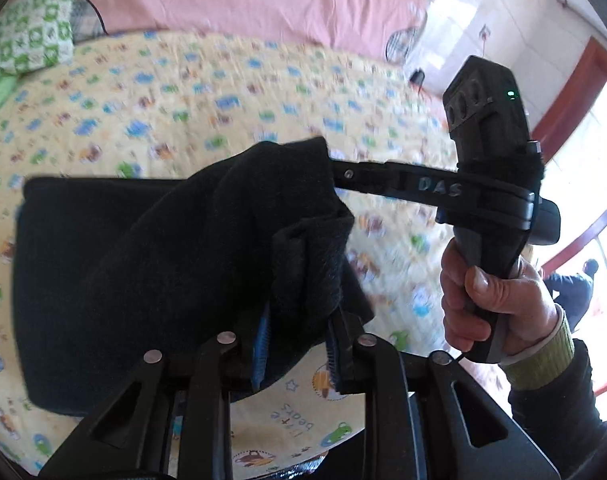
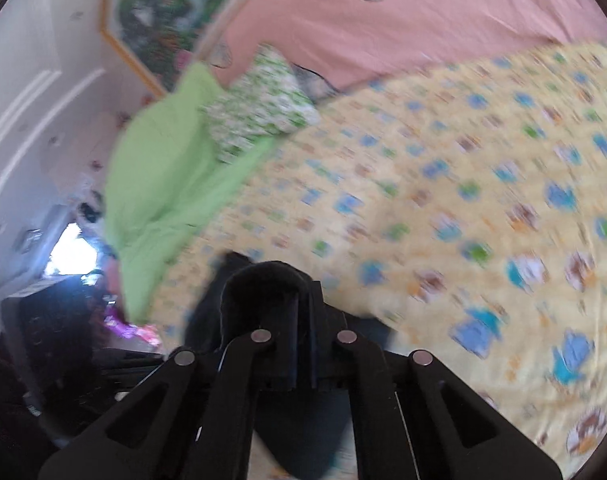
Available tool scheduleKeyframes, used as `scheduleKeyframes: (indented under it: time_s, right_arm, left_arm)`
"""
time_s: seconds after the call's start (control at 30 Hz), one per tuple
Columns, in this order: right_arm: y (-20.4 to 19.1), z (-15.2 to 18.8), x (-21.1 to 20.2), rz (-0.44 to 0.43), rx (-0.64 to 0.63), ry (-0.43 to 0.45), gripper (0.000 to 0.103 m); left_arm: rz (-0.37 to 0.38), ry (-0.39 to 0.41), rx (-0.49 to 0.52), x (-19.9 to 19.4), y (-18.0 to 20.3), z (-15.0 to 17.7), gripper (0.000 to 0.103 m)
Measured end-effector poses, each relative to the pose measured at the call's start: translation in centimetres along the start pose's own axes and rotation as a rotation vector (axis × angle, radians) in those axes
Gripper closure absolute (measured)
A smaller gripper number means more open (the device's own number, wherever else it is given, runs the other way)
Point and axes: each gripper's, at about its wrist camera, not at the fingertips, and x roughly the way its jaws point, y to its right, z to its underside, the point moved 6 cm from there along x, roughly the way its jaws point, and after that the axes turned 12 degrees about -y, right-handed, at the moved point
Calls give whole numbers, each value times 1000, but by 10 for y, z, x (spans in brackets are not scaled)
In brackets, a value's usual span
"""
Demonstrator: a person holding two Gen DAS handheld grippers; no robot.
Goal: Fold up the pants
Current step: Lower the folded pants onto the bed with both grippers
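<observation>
Nearest me, my left gripper (image 1: 299,344) and right gripper (image 1: 331,172) both pinch the soft, limp black pants (image 1: 143,272), lifted over the bed's (image 1: 223,92) near edge, best held by corners.

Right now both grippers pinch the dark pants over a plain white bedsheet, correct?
Not quite. Left gripper and right gripper do pinch the pants, but the left wrist view shows a yellow cartoon-print bedsheet, not plain white.

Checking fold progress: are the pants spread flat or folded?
Folded partway: pants lie doubled on the bedsheet, one end lifted by both tools.
</observation>
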Motion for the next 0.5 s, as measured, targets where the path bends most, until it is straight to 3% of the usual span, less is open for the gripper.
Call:
scheduleKeyframes:
  time_s: [0.07, 0.13, 0.2, 0.4, 0.47, 0.5]
  right_arm:
    - [17, 10, 11, 54, 34, -30, 92]
    - [27, 16, 8, 54, 74, 3, 70]
    - [29, 19, -2, 60, 91, 40, 68]
    - [25, 24, -26, 119, 109, 95, 68]
    - [19, 27, -34, 125, 116, 116, 59]
    - [16, 29, -38, 129, 123, 132, 45]
  left_arm:
    - [29, 0, 0, -2, -3, 3, 76]
    - [60, 6, 4, -10, -4, 5, 67]
    - [81, 15, -6, -20, -9, 9, 50]
    - [102, 50, -21, -46, -22, 23, 49]
    - [97, 58, -32, -51, -30, 25, 48]
    - [92, 68, -47, -56, -37, 26, 48]
